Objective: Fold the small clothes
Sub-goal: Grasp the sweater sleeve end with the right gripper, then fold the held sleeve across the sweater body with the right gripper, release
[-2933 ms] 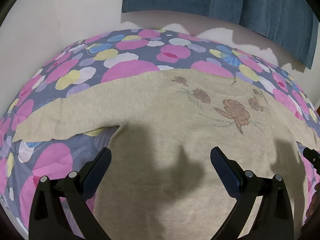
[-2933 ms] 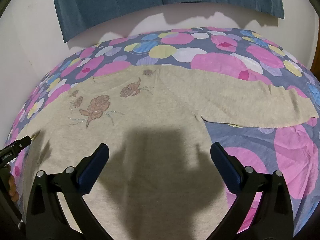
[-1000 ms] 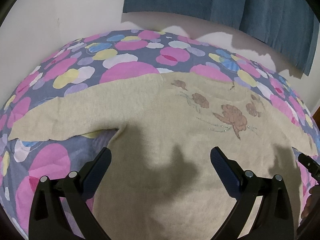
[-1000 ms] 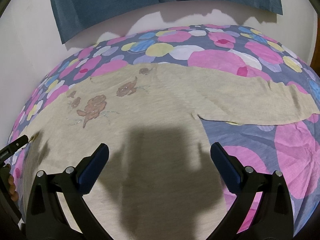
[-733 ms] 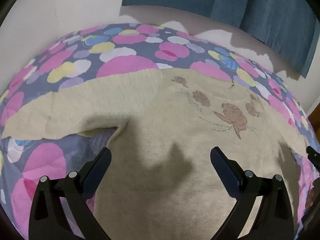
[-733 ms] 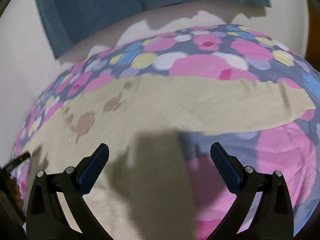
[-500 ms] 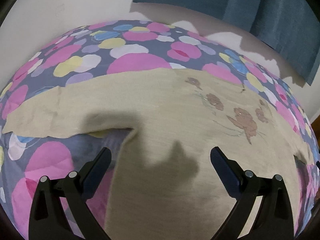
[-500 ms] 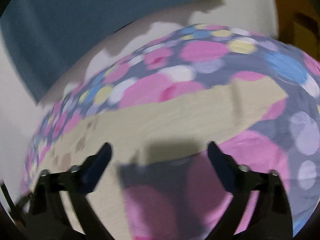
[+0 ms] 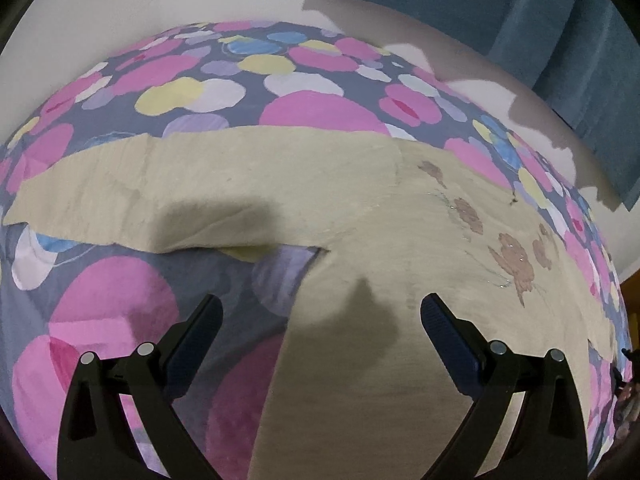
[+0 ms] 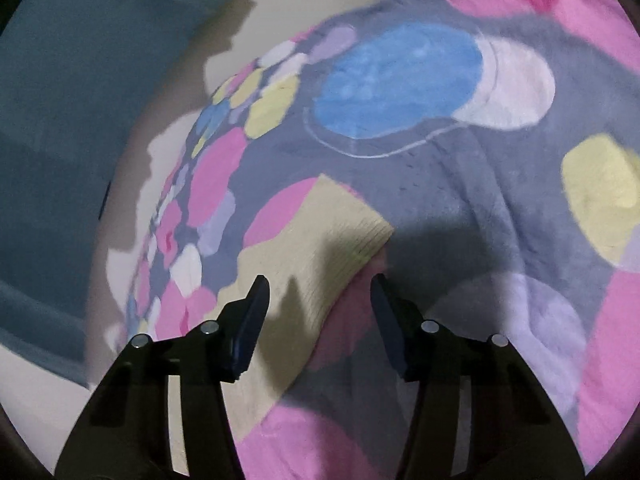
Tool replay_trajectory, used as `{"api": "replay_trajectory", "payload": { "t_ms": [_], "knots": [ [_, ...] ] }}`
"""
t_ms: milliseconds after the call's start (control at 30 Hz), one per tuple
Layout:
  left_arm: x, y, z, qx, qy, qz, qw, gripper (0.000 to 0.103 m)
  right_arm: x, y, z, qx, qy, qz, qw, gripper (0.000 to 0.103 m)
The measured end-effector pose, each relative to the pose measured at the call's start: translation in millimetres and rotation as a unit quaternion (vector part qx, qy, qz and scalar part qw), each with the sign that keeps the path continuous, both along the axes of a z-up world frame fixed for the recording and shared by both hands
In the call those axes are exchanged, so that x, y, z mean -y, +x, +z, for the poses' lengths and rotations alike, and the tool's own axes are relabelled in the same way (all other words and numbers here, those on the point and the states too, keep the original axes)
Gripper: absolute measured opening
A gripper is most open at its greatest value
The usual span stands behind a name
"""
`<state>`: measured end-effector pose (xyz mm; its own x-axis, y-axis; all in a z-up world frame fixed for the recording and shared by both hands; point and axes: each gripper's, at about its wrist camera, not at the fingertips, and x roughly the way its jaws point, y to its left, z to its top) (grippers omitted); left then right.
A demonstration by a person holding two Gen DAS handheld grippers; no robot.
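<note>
Dotted bedspread w/ sweater cuff now ahead of right gripper, half-closing, nothing gripped; left gripper wide.

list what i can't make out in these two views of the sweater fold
- Sweater hem: left wrist view, cut off by the bottom edge and hidden behind the left gripper.
- Far sleeve: left wrist view, lost at the right edge.
- Cuff: right wrist view, motion blur; whether the right gripper touches it cannot be told. Its jaws have just been closing.
- Sweater body: out of the right wrist view.

Right hand-held gripper jaws closing, over beige sleeve cuff, dotted blanket
</note>
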<state>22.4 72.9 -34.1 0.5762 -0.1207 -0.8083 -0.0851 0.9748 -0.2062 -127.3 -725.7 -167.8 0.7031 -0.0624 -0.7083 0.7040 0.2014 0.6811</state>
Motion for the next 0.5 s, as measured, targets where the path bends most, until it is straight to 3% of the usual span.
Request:
{"api": "replay_trajectory", "payload": {
  "t_ms": [133, 233, 267, 300, 500],
  "knots": [
    [-0.1, 0.4, 1.1, 0.003, 0.003, 0.000, 1.0000, 0.099, 10.2, 6.1, -8.6, 0.018, 0.005, -0.019, 1.000, 0.049],
    [-0.4, 0.3, 1.6, 0.005, 0.003, 0.000, 1.0000, 0.099, 11.5, 9.3, -12.0, 0.008, 0.005, -0.021, 1.000, 0.028],
    [-1.0, 0.6, 1.6, 0.005, 0.002, 0.000, 1.0000, 0.099, 12.3, 10.1, -13.7, 0.007, 0.009, -0.020, 1.000, 0.013],
    [-1.4, 0.6, 1.6, 0.005, 0.002, 0.000, 1.0000, 0.099, 13.1, 7.6, -16.6, 0.013, 0.017, -0.023, 1.000, 0.005],
    [-3.3, 0.3, 3.1, 0.008, 0.002, 0.000, 1.0000, 0.099, 1.7, -0.8, 8.4, 0.023, -0.025, -0.030, 0.999, 0.005]
  ]
}}
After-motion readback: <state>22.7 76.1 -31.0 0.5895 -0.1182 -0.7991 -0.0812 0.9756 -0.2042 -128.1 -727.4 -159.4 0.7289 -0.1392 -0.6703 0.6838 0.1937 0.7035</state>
